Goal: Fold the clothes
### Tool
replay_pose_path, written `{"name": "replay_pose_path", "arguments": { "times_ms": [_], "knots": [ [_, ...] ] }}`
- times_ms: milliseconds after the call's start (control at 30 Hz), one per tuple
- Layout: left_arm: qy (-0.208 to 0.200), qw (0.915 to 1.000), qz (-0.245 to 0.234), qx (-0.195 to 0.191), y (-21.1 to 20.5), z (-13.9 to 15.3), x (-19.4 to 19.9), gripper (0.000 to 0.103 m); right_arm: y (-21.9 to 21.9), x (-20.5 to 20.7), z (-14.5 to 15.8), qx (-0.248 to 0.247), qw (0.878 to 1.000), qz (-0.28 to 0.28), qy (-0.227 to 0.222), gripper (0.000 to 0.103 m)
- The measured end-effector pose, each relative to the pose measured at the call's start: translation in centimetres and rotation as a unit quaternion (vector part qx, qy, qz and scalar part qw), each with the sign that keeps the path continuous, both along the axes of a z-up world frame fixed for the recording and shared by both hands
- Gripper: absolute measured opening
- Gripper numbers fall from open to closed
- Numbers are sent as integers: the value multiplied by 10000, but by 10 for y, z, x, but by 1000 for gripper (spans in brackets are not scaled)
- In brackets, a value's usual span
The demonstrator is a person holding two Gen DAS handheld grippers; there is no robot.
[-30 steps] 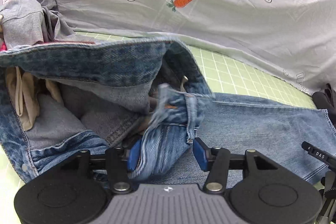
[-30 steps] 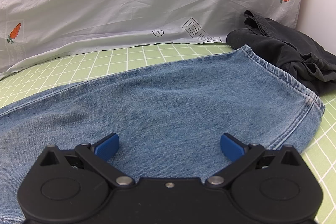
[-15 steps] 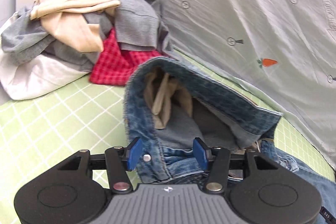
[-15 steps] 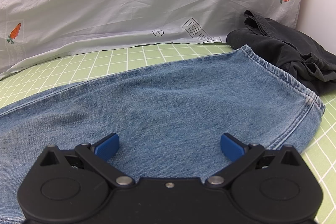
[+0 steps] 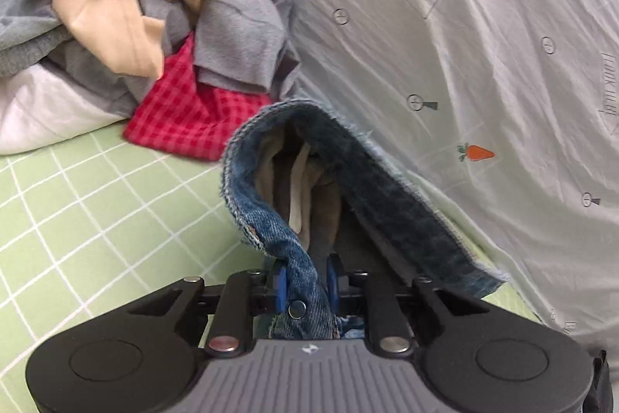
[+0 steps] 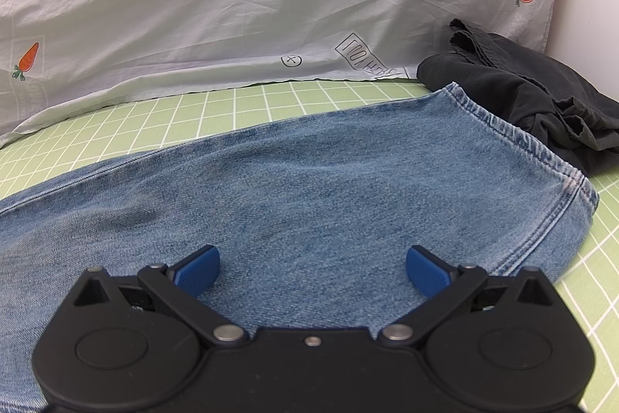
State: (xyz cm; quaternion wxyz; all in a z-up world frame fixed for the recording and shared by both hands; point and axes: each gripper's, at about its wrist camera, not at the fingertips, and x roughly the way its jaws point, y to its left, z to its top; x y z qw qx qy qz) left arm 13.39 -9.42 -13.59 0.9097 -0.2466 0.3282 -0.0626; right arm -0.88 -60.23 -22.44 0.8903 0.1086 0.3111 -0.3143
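**Waistband pinched, leg end waiting**

Clearly, you were mid-fold on the jeans (image 6: pixel 294 188): your left gripper (image 5: pixel 303 283) had its blue pads clenched on the waistband (image 5: pixel 271 215) right by the metal button, and the band arched up and forward from the jaws, gaping so that the pale pocket linings showed inside. Your right gripper (image 6: pixel 312 268) hung with its jaws spread wide and released, nothing between them, just over the lower leg; the hem (image 6: pixel 541 149) lay ahead and to the right of those jaws, touching a crumpled black garment (image 6: pixel 541 103).

I judge the step in hand to be carrying the waist end over for a fold. What that move called for was a steady pinch on thick, stiff denim, which will slide if held by one layer only, and a second hold nearer the hem so the leg would not drag across the green checked sheet (image 6: pixel 240 103).

Ahead and left of your left jaws sat a heap of mixed clothes (image 5: pixel 154 26), well apart from the denim. The blue cloth over the sheet looked flat and smooth.
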Motion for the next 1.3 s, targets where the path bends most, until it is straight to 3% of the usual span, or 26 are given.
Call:
{"name": "replay_pose_path", "arguments": {
  "times_ms": [133, 233, 333, 433, 533, 567, 633, 800, 900, 967, 1033, 1300],
  "knots": [
    [-388, 9968, -663, -217, -37, 18, 4, 18, -1, 0, 0, -1, 10000, 12, -1, 103],
    [-523, 9896, -1319, -235, -76, 23, 7, 16, -1, 0, 0, 0, 10000, 16, -2, 103],
    [-283, 9763, -2141, 155, -124, 14, 10, 17, -1, 0, 0, 0, 10000, 13, -2, 103],
    [333, 9627, -2614, 608, -165, -15, 14, 24, -1, 0, 0, 0, 10000, 11, -3, 103],
    [537, 9632, -2556, 629, -173, -36, 18, 29, -1, 0, -1, -3, 10000, 9, -1, 103],
    [561, 9621, -2605, 587, -173, -35, 20, 31, -1, 0, -1, 0, 10000, 12, -1, 103],
    [592, 9597, -2702, 495, -172, -31, 23, 45, -2, 0, 0, 13, 10000, 27, 8, 103],
    [339, 9631, -2584, 669, -156, -7, 11, 56, 0, 12, 14, 229, 9985, 331, 369, 103],
    [102, 9662, -2424, 873, -144, 9, 0, 72, 18, 20, 41, 113, 9984, 563, -6, 103],
    [-67, 9693, -2181, 1137, -133, 16, -7, 77, 32, 29, 59, 122, 9962, 816, -287, 103],
    [-45, 9720, -1825, 1482, -121, 18, -6, 79, 49, 46, 70, 268, 9918, 1179, -409, 103],
    [677, 9753, -1153, 1756, -82, -12, 9, 81, 138, 115, 72, 997, 9673, 2294, -430, 103]
  ]
}}
